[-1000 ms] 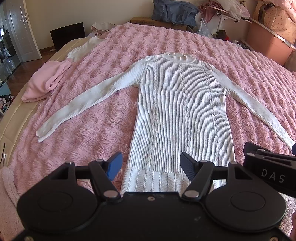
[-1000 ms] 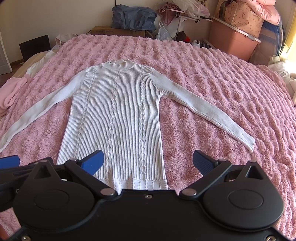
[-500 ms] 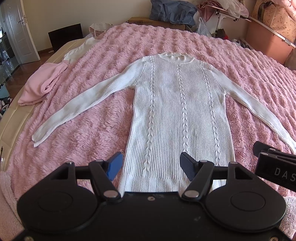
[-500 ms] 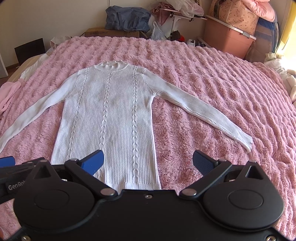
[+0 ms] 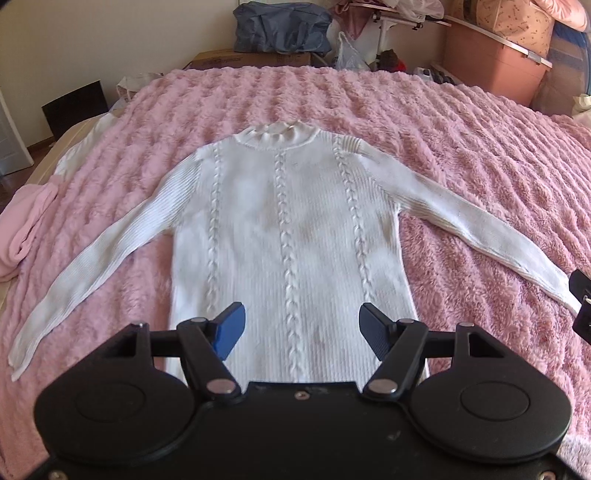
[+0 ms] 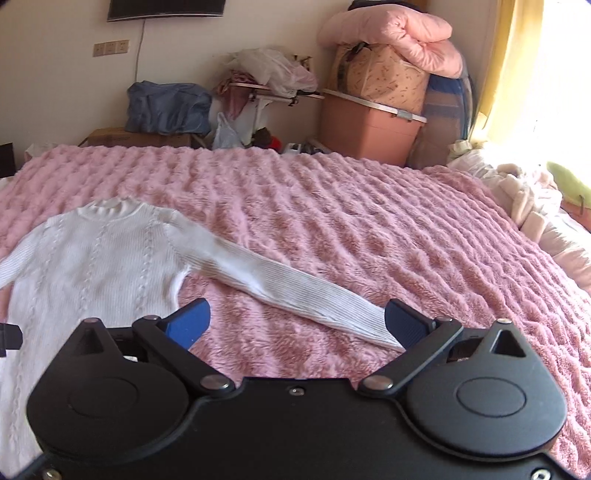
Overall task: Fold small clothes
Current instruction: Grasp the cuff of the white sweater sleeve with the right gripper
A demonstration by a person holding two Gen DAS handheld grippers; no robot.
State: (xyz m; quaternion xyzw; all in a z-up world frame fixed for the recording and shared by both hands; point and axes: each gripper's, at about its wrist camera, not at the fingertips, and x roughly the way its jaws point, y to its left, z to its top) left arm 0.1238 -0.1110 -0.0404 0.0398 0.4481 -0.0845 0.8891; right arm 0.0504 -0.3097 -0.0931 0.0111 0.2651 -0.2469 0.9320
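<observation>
A white cable-knit sweater (image 5: 291, 221) lies flat, front up, on a pink fluffy bedspread (image 5: 406, 122), both sleeves spread out to the sides. My left gripper (image 5: 301, 330) is open and empty, held above the lower body of the sweater. My right gripper (image 6: 297, 323) is open and empty, held over the sweater's right sleeve (image 6: 295, 288), with the cuff close to its right finger. The edge of the right gripper shows at the far right of the left wrist view (image 5: 581, 302).
A pink garment (image 5: 22, 229) lies at the bed's left edge. Beyond the bed stand a blue bag on a cardboard box (image 5: 280, 29), a pink storage bin (image 6: 369, 129) with bundles on top, and cream bedding (image 6: 524, 199) at the right.
Both grippers have moved forward and to the right over the sweater. The right view has swung right and now looks along the right sleeve. Both stay open.
</observation>
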